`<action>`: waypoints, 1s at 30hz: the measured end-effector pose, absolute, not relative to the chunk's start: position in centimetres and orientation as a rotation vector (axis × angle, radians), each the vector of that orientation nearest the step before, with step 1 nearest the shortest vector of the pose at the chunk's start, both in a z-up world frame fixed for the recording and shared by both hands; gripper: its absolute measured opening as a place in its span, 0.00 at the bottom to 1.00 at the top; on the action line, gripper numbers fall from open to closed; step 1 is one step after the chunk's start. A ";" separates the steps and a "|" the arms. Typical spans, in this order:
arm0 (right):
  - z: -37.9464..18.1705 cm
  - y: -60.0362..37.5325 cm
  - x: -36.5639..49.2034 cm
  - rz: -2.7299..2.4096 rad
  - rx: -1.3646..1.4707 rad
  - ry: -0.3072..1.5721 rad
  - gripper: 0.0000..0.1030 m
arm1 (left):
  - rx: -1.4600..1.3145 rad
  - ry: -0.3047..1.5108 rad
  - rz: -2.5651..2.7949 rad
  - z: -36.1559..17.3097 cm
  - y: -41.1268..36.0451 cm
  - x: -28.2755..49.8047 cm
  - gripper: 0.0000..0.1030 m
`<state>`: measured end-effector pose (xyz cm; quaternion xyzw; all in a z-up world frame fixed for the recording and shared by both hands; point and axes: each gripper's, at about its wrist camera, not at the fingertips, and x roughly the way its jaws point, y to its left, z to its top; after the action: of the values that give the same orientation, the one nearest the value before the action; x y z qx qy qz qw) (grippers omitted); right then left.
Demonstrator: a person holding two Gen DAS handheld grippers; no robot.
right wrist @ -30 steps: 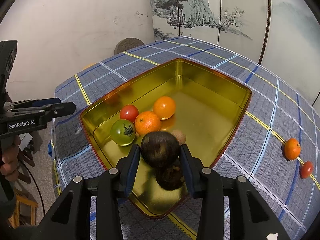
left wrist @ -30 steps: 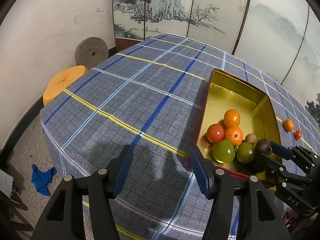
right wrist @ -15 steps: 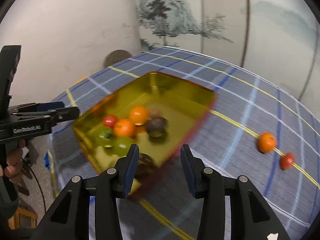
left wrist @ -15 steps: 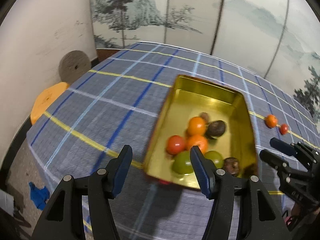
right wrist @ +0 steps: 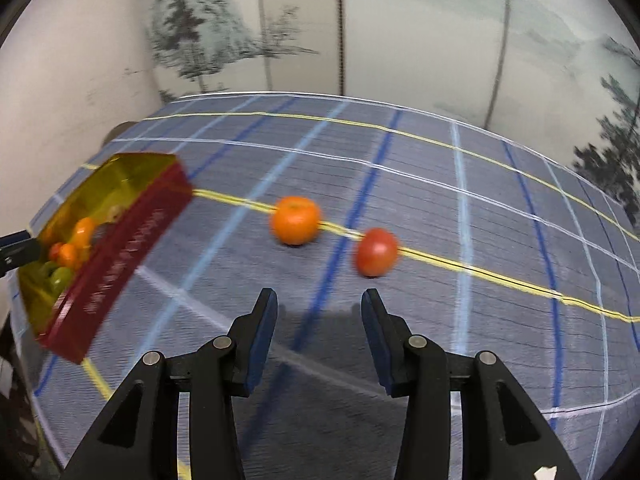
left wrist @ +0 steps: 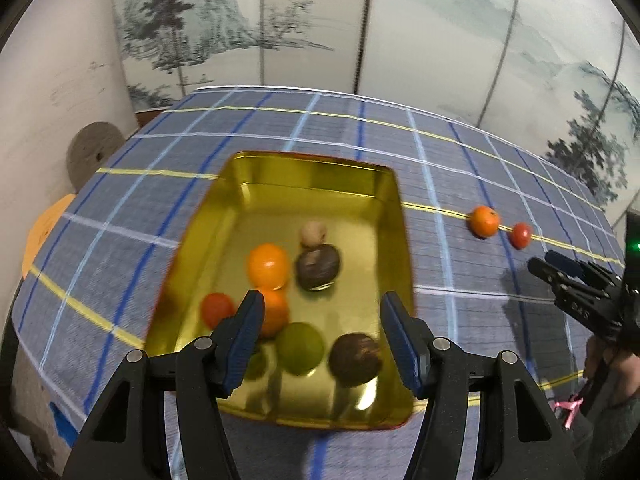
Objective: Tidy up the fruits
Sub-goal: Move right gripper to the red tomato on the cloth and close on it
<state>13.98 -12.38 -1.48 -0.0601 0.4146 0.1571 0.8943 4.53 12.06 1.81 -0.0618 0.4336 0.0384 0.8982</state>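
Right gripper (right wrist: 319, 312): jaws standing partly apart, holding nothing, pointing down at the checked tabletop (right wrist: 460, 208). Ahead of it and slightly left, lying loose on the cloth: a mandarin (right wrist: 296, 220); ahead and slightly right, just beside it but apart: a red tomato (right wrist: 377, 252). Both sitting outside the tin, so judged to be the remaining fruit to collect; aiming between the pair suggests lining up for one of them, which one not determinable.

Left gripper (left wrist: 323, 332): jaws standing moderately apart, gripping nothing, hovering over the near end of the gold tin (left wrist: 320, 172). Beneath and beyond it, gathered inside: two oranges, a red tomato, green fruit, two dark brown fruit and a small tan one; details blurring. Apparently waiting by the tin, whether to steady it not determinable.

Far left of the right gripper: the tin's red outer wall showing.
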 end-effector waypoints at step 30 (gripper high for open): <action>-4.4 -13.7 19.5 0.318 -0.131 0.892 0.30 | -0.064 0.937 -0.082 -0.5 0.1 14.1 0.59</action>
<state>19.53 -13.75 -4.39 -0.0630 0.4294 0.1530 0.8878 14.07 0.11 -0.45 -0.0310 0.4513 -0.0393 0.8910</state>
